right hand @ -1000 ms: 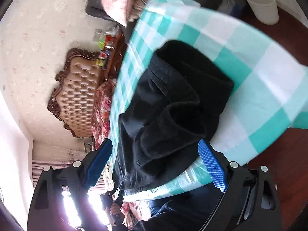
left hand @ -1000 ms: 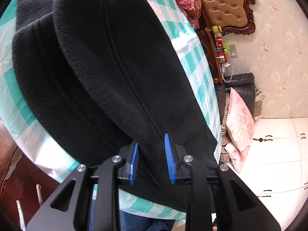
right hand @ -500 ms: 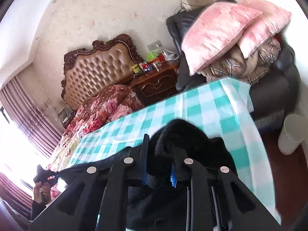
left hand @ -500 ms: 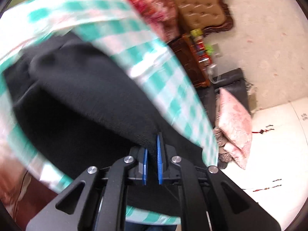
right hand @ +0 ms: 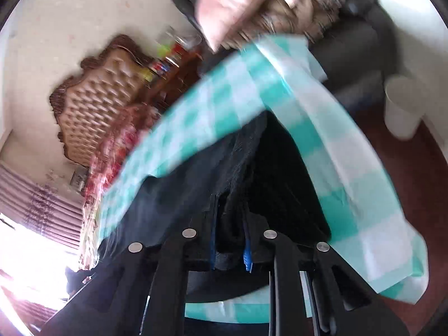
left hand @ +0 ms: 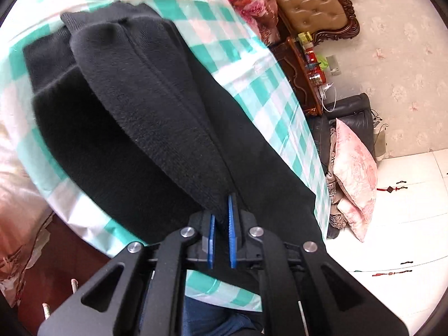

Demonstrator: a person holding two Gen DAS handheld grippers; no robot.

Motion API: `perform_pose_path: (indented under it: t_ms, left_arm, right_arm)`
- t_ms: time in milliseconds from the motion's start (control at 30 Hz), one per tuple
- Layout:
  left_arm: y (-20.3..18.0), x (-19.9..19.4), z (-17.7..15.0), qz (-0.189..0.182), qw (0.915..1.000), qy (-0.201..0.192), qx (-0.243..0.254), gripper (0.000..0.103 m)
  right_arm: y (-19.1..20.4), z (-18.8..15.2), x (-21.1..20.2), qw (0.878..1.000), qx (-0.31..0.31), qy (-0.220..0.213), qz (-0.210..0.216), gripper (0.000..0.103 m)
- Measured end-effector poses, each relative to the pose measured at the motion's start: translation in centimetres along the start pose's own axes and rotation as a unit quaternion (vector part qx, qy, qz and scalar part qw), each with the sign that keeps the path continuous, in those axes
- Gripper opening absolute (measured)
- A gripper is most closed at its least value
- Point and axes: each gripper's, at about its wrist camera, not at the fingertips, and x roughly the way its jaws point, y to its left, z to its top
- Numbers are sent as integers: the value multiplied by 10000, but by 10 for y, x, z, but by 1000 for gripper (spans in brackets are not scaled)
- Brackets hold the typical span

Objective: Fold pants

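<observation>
Black fleece pants (left hand: 145, 106) lie on a table with a teal-and-white checked cloth (left hand: 268, 103). In the left wrist view one leg is lifted over the other, and my left gripper (left hand: 221, 218) is shut on its edge near the seam. In the right wrist view, which is blurred by motion, my right gripper (right hand: 229, 224) is shut on a thick fold of the pants (right hand: 179, 187) near the table's corner. The checked cloth (right hand: 330, 151) shows beyond and to the right of the fabric.
A tufted brown headboard (left hand: 313, 2) and a bed with a floral cover stand behind the table. A wooden nightstand (left hand: 302, 75) holds small bottles. A dark sofa with pink pillows (left hand: 355, 165) stands nearby. A white bin (right hand: 403, 106) stands on the wooden floor.
Both grippers have closed on the pants: the right was wide open a second ago, the left partly open. Both have since moved with the fabric, and the right view is swinging.
</observation>
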Motion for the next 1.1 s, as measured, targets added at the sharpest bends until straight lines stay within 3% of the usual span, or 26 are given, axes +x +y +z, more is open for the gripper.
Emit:
perform_pose_path:
  t_ms: [33,100,233,367,467,567,667,767,867,1067,1100]
  left_arm:
    - [6,4,-1,46,9999,87,-68,7]
    - [22,16,-2,113,9992,280,-266,7]
    - [36,26,-3,172,9982,382,-431,7]
    - [18,1,-6,-26,9996,130,-233,7]
    - [23,5,-12,70,9992,212,-343,7]
    - [37,24,-12,207,9977,385,-522,7]
    - [33,23,-12,59,9982,380,-455,10]
    - [28,19,-11,-88,9988,315,-372,26]
    - [27,22,-12,-200,9986,323,-373,34]
    - [28,25,-17,-309,9978,384,-444,36]
    - [28,24,-17,-321,9978,382,-444,36]
  right_arm:
    - [-11,-4,11,9987,27,221,-457,19]
    - [-29,-15,33,9946,169,618,-812,19]
    - [-19,-17,24,9954,-31,442,-852,19]
    - [-18,-14,-12,9980,188,83,-595,17]
    - [-35,-11,-14,9938,141,37,-1102,16]
    - [-37,-16,-3,9959,346,223,-803,16]
    - [-39,-22,-11,9968,752,161,-223,16]
    - [-39,-30,-16,9941,1034,282,-157,17]
    - [-43,-43,-14,9900,1330,457,-38,17]
    - [-43,-54,8,9852,1580,666,68,19]
    - [-42,-54,11,9852,1572,679,61,29]
